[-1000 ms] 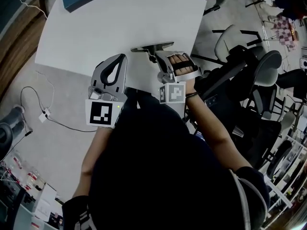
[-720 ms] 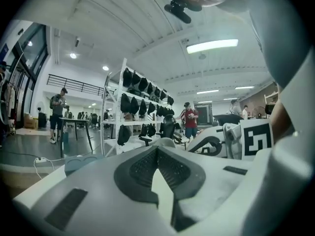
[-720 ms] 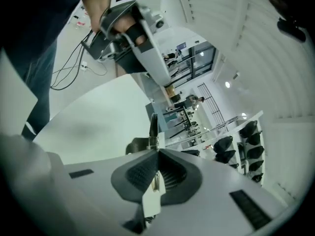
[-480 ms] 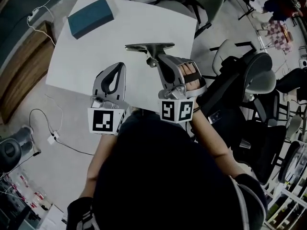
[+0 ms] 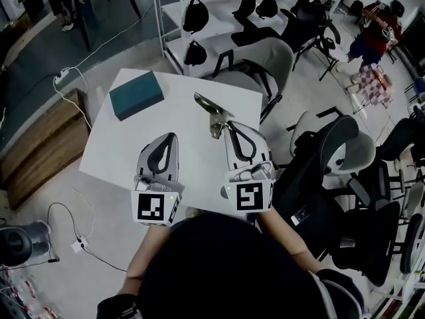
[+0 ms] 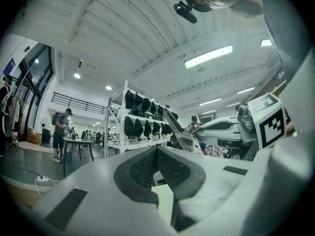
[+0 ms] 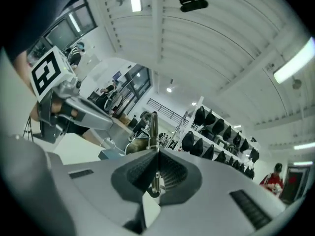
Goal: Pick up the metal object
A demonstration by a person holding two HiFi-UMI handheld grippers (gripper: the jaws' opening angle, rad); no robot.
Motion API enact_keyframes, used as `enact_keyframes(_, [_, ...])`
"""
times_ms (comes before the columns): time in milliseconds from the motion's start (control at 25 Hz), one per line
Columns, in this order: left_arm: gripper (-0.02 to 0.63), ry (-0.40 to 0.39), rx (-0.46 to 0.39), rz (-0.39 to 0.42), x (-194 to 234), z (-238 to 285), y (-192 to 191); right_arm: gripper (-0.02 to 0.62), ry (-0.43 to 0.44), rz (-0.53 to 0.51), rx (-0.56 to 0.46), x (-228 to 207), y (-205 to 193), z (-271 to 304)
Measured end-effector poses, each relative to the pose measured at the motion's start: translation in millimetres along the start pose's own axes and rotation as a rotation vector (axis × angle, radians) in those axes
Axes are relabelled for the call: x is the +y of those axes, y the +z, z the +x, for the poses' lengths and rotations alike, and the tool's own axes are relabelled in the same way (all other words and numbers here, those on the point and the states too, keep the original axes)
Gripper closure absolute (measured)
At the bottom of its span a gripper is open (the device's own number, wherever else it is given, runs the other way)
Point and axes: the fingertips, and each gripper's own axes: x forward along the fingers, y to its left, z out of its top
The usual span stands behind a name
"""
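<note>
The metal object (image 5: 212, 113), a flat blade on a thin handle, hangs in the air above the white table (image 5: 189, 155). My right gripper (image 5: 231, 127) is shut on its handle. In the right gripper view the thin metal handle (image 7: 153, 127) stands upright, pinched between the ribbed pads (image 7: 170, 171). My left gripper (image 5: 164, 139) is beside it on the left, shut with nothing between its pads (image 6: 145, 163). From the left gripper view the metal object (image 6: 178, 134) shows to the right, with the right gripper (image 6: 231, 127) behind it.
A teal box (image 5: 136, 95) lies on the table's far left corner. Office chairs (image 5: 255, 62) crowd the far and right sides. A rack with black bags (image 5: 196, 15) stands beyond. A wooden platform (image 5: 40, 148) and floor cables (image 5: 73, 238) are at the left.
Both grippers have risen well above the table, the right one carrying the metal object. The object has turned from lying crosswise to pointing away. The table now looks smaller and farther off.
</note>
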Motion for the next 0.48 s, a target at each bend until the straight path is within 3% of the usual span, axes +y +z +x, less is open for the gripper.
enact_keyframes(80, [0.583, 0.0, -0.017, 0.004, -1.6, 3.8, 10.6, 0.568, -0.018, 0.074, -0.033, -11.0, 3.6, -3.3])
enact_keyframes(200, [0.583, -0.004, -0.052, 0.008, -8.2, 7.0, 25.9, 0.568, -0.054, 0.266, -0.093, -27.8, 5.5, -11.0])
enact_keyframes(360, [0.583, -0.018, -0.084, 0.01, -16.9, 9.7, 36.4, 0.568, -0.07, 0.477, -0.079, -37.8, -5.1, -17.1])
enact_keyframes(480, [0.583, -0.023, -0.083, 0.019, -24.1, 9.6, 39.0, 0.568, -0.077, 0.566, -0.067, -40.3, -16.3, -23.6])
